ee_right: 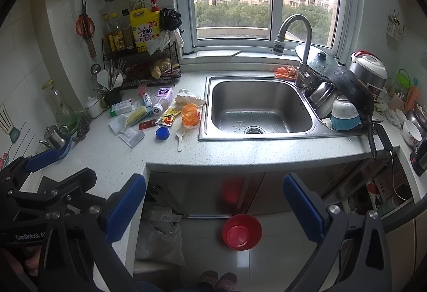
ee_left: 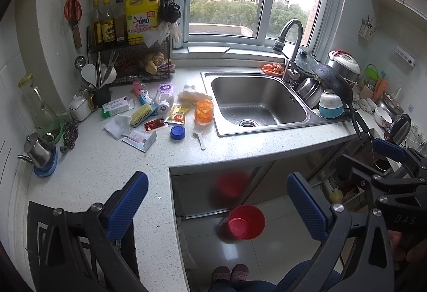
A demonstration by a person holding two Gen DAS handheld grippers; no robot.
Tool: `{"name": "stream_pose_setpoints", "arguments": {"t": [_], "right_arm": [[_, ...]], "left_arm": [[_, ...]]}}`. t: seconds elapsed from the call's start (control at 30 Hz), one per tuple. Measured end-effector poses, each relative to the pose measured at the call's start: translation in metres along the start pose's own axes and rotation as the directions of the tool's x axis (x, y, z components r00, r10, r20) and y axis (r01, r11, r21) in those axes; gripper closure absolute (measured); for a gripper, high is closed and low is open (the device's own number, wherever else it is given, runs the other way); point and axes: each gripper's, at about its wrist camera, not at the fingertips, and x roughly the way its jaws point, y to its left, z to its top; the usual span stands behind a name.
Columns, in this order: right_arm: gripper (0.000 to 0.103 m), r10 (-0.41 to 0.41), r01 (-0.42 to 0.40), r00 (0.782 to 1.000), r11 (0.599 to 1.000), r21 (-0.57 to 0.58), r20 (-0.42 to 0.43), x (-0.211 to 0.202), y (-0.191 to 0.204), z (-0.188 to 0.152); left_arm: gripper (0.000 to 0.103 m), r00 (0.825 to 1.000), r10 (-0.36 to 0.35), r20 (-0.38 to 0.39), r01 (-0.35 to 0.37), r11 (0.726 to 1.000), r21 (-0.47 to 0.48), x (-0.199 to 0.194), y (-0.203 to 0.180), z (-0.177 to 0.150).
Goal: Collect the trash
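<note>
Grippers come first: the left gripper [ee_left: 217,208] hangs spread wide with nothing between its blue pads, low over the near edge of the counter [ee_left: 112,158], and the right gripper [ee_right: 213,208] beside it is equally spread and empty, over the gap below the counter edge. Straight below and just ahead of both sits a red bin [ee_right: 242,231] on the floor, mouth up, which looks like the place for the rubbish.

Well ahead and somewhat left of both tools, on the counter beside the sink [ee_left: 260,102], lies the litter. Nearest are a torn white carton [ee_left: 140,139] and a blue cap [ee_left: 178,132]; the carton should be light and crushable, best taken across a folded edge, the cap small and stiff, best pinched across its rim. Beyond them a red sachet [ee_left: 154,124] and a yellow sachet [ee_left: 176,114] lie flat; these are probably thin and slick, so one pad would need to slide under a corner. A crumpled tissue [ee_left: 117,125] and a wad of paper [ee_left: 190,94] are soft and weightless, easy to grab anywhere on the bulk. The orange plastic cup [ee_left: 204,112] looks flimsy and may buckle; its rim seems the safest hold.
</note>
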Motion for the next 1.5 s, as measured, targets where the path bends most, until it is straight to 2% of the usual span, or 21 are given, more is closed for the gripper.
{"name": "stream_pose_setpoints", "arguments": {"t": [0.6, 0.8, 1.0, 1.3, 1.5], "right_arm": [[0.000, 0.021, -0.021, 1.000, 1.000, 0.001, -0.002, 0.001, -0.002, -0.001], [0.000, 0.048, -0.048, 0.999, 0.999, -0.018, -0.001, 0.004, -0.006, 0.006], [0.000, 0.081, -0.081, 0.997, 0.995, -0.059, -0.003, 0.020, -0.014, 0.020], [0.000, 0.160, -0.166, 0.986, 0.972, -0.167, -0.051, 0.072, -0.004, 0.065], [0.000, 0.195, -0.210, 0.977, 0.958, -0.195, -0.091, 0.135, 0.008, 0.102]], "left_arm": [[0.000, 1.000, 0.007, -0.008, -0.007, 1.000, 0.003, 0.000, -0.002, 0.002], [0.000, 1.000, 0.012, -0.016, -0.013, 0.999, -0.033, 0.006, -0.002, 0.008], [0.000, 0.998, 0.054, -0.026, -0.055, 0.997, -0.048, 0.021, 0.000, 0.020], [0.000, 0.991, 0.126, -0.049, -0.132, 0.979, -0.154, 0.050, 0.050, 0.055], [0.000, 0.985, 0.152, -0.083, -0.167, 0.959, -0.229, 0.108, 0.102, 0.087]]}}
